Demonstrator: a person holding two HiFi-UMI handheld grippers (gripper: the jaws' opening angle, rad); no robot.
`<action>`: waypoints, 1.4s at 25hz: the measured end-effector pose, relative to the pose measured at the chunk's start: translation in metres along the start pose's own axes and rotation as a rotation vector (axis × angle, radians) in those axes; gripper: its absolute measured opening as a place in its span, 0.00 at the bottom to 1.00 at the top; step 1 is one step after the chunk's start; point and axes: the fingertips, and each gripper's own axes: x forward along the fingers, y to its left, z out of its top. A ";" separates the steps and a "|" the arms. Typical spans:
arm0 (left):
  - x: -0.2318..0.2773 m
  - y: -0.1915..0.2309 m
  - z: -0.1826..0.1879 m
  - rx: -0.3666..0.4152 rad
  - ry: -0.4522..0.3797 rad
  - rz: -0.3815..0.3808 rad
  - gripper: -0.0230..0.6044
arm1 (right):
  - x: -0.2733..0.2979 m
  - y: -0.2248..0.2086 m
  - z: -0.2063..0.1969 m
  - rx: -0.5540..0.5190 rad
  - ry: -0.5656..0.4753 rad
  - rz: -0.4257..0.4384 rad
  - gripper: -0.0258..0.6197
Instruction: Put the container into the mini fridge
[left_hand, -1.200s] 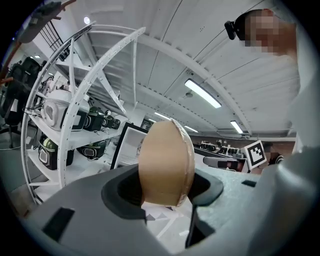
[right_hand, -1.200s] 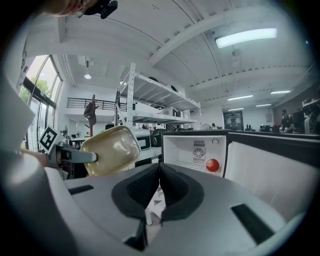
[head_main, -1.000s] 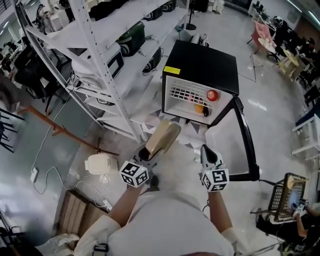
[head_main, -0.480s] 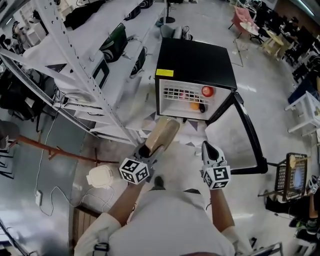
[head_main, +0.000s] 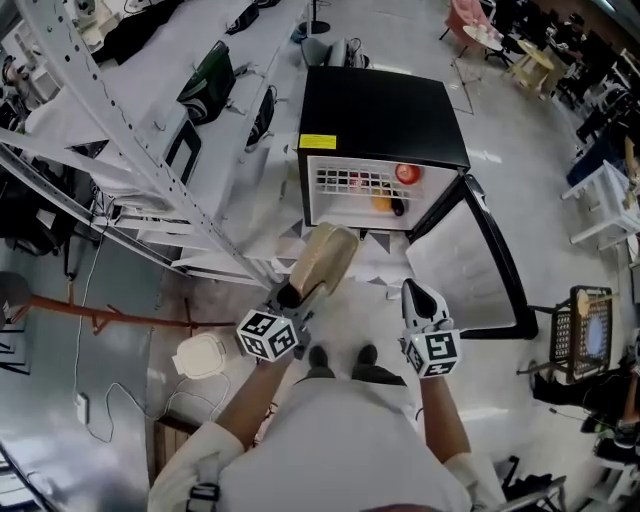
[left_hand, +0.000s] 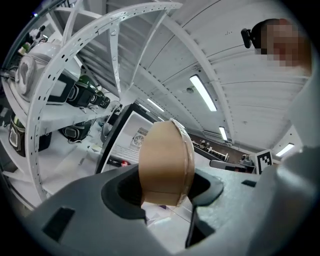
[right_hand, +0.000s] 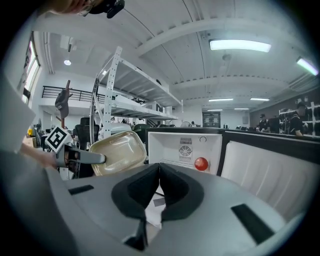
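Note:
A tan lidded container (head_main: 322, 259) is clamped on edge in my left gripper (head_main: 292, 297), whose jaws press both its sides; the left gripper view shows the container (left_hand: 165, 162) filling the gap. Ahead stands the black mini fridge (head_main: 385, 115), its door (head_main: 470, 270) swung wide to the right. A red round item (head_main: 406, 173) and an orange one (head_main: 383, 203) sit inside on the white wire shelf. My right gripper (head_main: 419, 300) hangs empty with jaws together, beside the door. From the right gripper view the container (right_hand: 117, 152) shows at left and the fridge (right_hand: 185, 147) ahead.
A white metal shelving rack (head_main: 130, 150) with bags runs along the left. A white rice-cooker-like appliance (head_main: 200, 355) and cables lie on the floor at lower left. A wire basket (head_main: 580, 330) stands at far right. The person's feet (head_main: 340, 356) are below the grippers.
The fridge has drawn nearer and shifted left in the head view as the person stepped forward. The left gripper carried the container along; the right gripper barely moved.

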 end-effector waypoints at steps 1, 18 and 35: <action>0.003 0.001 -0.001 -0.021 -0.003 0.000 0.38 | 0.001 -0.002 0.000 -0.001 0.002 0.003 0.05; 0.076 0.015 -0.009 -0.296 -0.070 0.067 0.38 | 0.033 -0.056 0.001 -0.019 -0.002 0.118 0.05; 0.161 0.088 -0.022 -0.671 -0.165 0.053 0.38 | 0.083 -0.066 0.011 -0.057 0.012 0.232 0.05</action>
